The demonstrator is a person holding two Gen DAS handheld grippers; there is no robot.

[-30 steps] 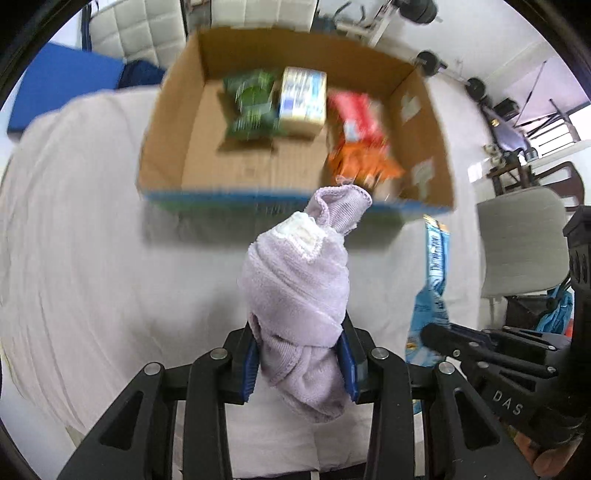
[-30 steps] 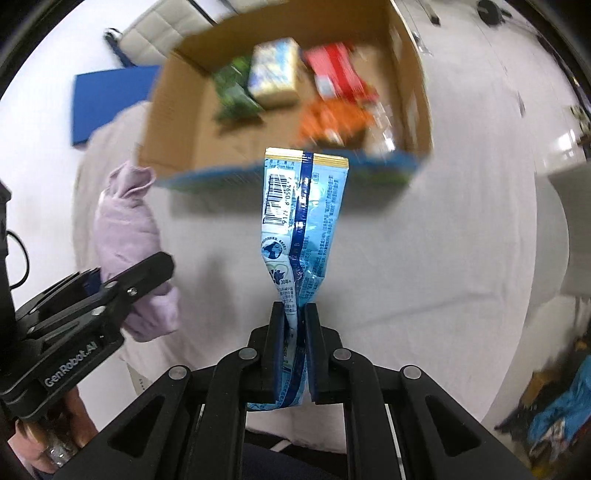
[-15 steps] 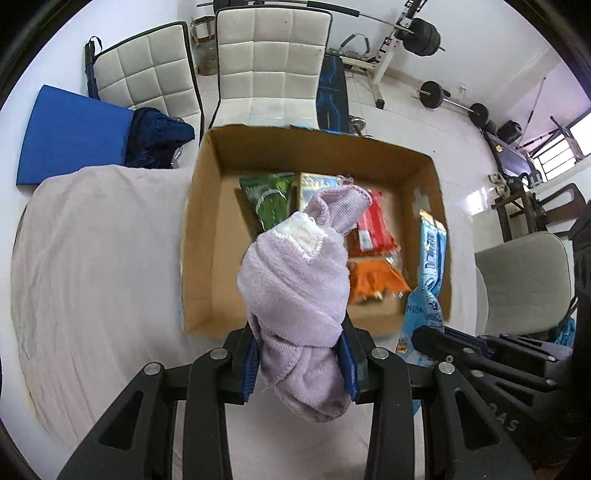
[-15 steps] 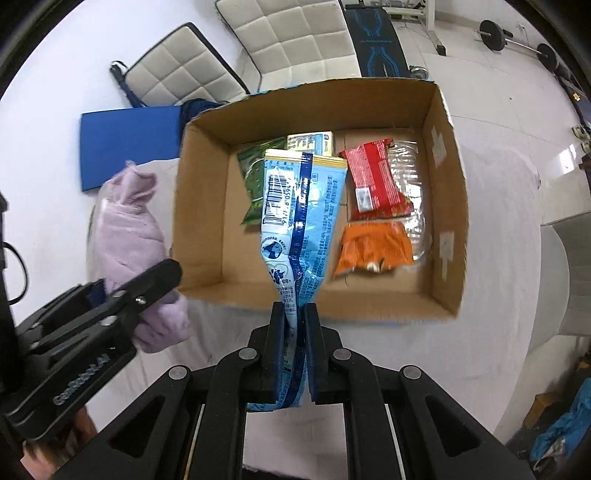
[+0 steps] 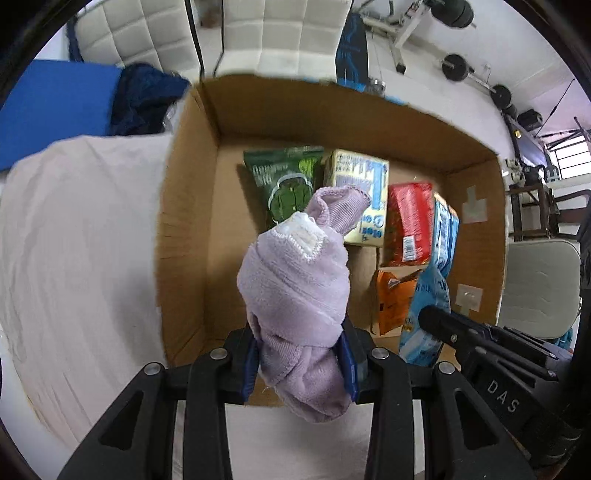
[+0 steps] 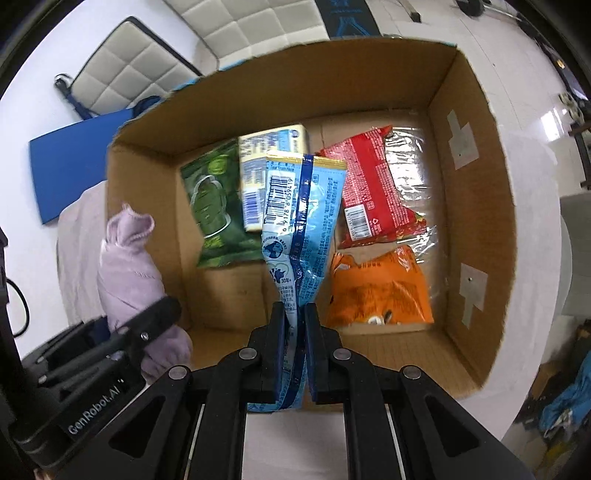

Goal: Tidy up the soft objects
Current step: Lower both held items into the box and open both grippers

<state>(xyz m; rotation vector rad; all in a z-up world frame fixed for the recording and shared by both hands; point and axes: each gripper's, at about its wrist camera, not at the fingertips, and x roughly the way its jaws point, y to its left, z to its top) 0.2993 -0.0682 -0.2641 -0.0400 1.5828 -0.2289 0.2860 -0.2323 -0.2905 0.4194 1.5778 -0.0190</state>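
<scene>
Over the tabletop (image 5: pixel 74 240): a creased, pale cloth covers it; quilted white chairs (image 5: pixel 280 33) and barbell weights (image 5: pixel 454 66) stand behind.
Box: an open, brown corrugated cardboard box (image 6: pixel 476 221) holds glossy green, yellow, red and orange packets.
My left tool (image 5: pixel 299 356): clamped on a fuzzy lilac towel roll (image 5: pixel 295 288).
My right tool (image 6: pixel 294 343): pinching a crinkly blue packet (image 6: pixel 299 221) above the box.

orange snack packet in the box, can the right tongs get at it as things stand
Probably not yet. The right tongs are shut on a light blue foil pouch, so nothing else can be gripped. Otherwise the way looks free: the orange snack packet lies uncovered on the floor of the open cardboard box.
</scene>
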